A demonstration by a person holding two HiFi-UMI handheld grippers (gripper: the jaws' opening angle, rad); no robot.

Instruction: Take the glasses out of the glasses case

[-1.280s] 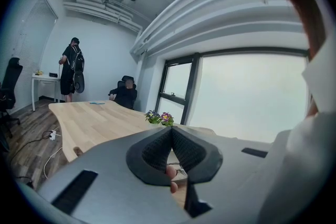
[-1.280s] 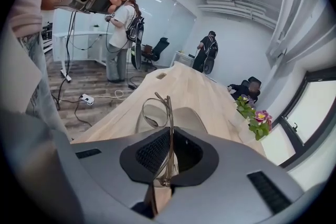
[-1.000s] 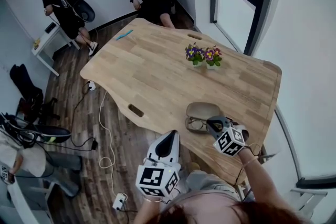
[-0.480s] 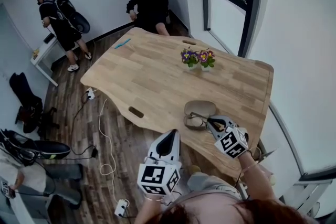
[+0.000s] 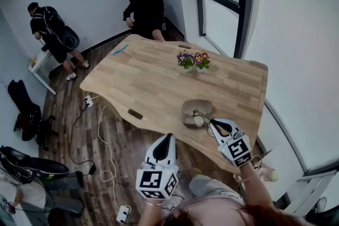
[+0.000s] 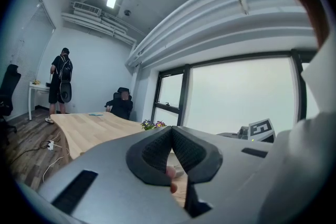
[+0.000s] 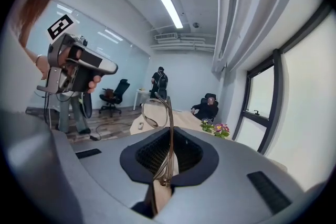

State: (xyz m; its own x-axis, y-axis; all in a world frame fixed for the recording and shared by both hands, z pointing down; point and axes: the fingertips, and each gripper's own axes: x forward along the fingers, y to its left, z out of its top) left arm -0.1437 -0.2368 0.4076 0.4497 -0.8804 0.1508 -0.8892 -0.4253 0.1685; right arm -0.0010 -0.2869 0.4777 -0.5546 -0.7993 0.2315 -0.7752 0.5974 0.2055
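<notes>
Pale wood is being seen across the broad surface (image 5: 153, 82), which is being bounded by dark floorboards (image 5: 79, 114) on the left and a tall window (image 5: 222, 2) on the right. One pot of flowers (image 5: 193, 59) is being carried at its middle, and one open glasses case (image 5: 196, 108) is lying near its near edge. The one pair of glasses (image 7: 167, 113) is being pinched by its frame in the closed jaws of the right hand-held gripper (image 5: 214, 124), right at the case's near end. The left hand-held gripper (image 5: 167, 137) is being held off the near edge, its jaws pressed together with nothing between them. Two people are being seen at the far end, one seated (image 5: 144, 8) and one standing (image 5: 47, 26).
</notes>
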